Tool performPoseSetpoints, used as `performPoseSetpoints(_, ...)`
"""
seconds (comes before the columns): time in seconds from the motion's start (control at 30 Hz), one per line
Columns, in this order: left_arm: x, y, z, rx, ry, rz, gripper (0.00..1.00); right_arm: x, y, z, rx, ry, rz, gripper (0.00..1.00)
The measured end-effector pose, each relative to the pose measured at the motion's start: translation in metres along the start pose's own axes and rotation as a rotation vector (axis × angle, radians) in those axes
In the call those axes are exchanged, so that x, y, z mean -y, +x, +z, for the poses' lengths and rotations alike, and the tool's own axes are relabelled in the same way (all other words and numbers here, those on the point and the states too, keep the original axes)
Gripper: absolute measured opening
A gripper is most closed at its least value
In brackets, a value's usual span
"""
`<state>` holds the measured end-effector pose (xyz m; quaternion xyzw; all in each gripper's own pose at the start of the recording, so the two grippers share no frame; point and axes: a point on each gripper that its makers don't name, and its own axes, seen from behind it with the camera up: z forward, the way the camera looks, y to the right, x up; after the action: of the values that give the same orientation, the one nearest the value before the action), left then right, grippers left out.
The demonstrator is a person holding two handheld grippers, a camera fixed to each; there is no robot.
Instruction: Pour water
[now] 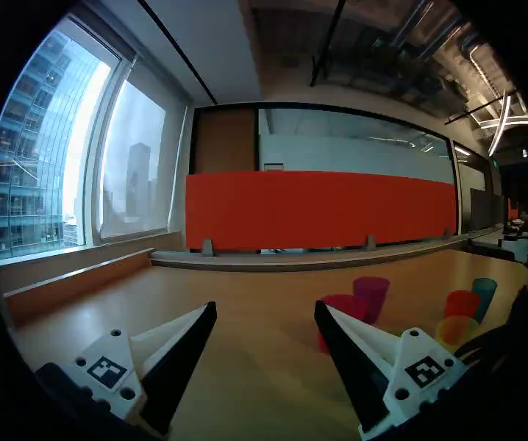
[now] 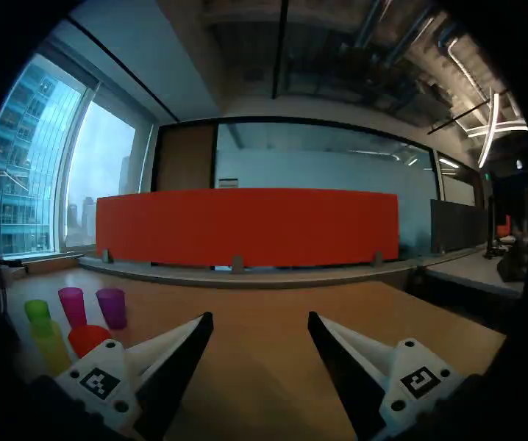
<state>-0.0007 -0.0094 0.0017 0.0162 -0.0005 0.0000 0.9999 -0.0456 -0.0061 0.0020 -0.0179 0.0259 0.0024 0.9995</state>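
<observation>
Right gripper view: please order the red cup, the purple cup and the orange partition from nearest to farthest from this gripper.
1. Red cup, low on the left.
2. Purple cup, left, farther back.
3. Orange partition, centre, far behind both.

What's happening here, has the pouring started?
Not yet, by the look of it. A person holds two grippers over a wooden table. The left hand-held gripper and the right hand-held gripper are both open and hold nothing. A cluster of coloured cups stands upright on the table, off to the right in the left gripper view and to the left in the right gripper view. I can't tell whether any cup holds water.
</observation>
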Motion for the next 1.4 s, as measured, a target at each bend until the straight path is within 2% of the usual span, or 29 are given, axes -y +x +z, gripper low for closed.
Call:
performPoseSetpoints(0.37,0.0,0.0,0.0,0.0,0.0,0.0,0.99,0.0,-0.009,0.005,0.005,-0.011,-0.018,1.0)
performPoseSetpoints(1.4,-0.001,0.0,0.0,0.0,0.0,0.0,0.99,-0.005,-0.012,0.005,0.012,-0.013,0.004,1.0)
